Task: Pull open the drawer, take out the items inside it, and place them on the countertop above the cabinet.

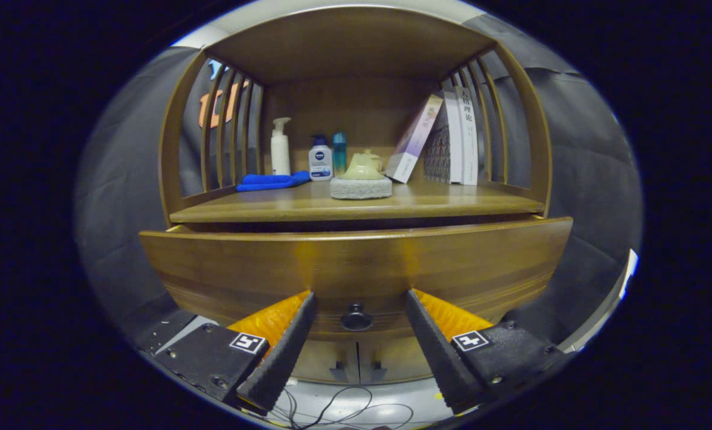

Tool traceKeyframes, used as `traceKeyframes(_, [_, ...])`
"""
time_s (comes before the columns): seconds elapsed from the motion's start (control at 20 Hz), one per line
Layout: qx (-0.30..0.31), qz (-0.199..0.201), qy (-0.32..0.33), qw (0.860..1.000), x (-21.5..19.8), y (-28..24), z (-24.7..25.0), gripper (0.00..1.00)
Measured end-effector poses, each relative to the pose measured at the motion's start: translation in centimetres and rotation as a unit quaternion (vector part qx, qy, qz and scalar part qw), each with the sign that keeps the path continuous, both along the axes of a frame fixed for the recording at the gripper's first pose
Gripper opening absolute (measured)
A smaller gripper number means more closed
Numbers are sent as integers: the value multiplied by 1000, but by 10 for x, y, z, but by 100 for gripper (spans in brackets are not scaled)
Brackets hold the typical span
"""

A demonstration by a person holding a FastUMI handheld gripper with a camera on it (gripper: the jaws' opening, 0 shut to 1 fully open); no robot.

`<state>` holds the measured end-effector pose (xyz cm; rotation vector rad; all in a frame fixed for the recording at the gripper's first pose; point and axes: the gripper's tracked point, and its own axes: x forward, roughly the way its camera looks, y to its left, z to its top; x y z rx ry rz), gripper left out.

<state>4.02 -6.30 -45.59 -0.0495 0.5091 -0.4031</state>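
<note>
Our fingers [358,298] stand apart, straddling the drawer knob [356,317] untouched; the drawer [356,263] juts past the counter's [356,206] front edge, and a skewed pull could jam it.

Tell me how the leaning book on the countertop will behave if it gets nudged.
The leaning book is tilted against the upright books, so a nudge would likely slide its base and drop it flat. It looks thin, stiff and probably light. The claw is open at the drawer knob, well short of it.
</note>
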Motion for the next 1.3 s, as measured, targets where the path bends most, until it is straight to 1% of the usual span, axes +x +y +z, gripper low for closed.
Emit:
traceKeyframes(0.35, [0,-2,6,1000,31,-12,-5,99])
traceKeyframes(0.65, [-14,-5,5,1000,37,-14,-8,99])
traceKeyframes(0.75, [-20,2,15,1000,34,-14,-10,99])
traceKeyframes(0.85, [-10,11,14,1000,33,-11,-5,100])
traceKeyframes(0.95, [0,12,2,1000,28,-13,11,99])
traceKeyframes(1.05, [6,24,-16,1000,22,-7,31,99])
traceKeyframes(1.3, [-32,69,-69,995,8,9,112,99])
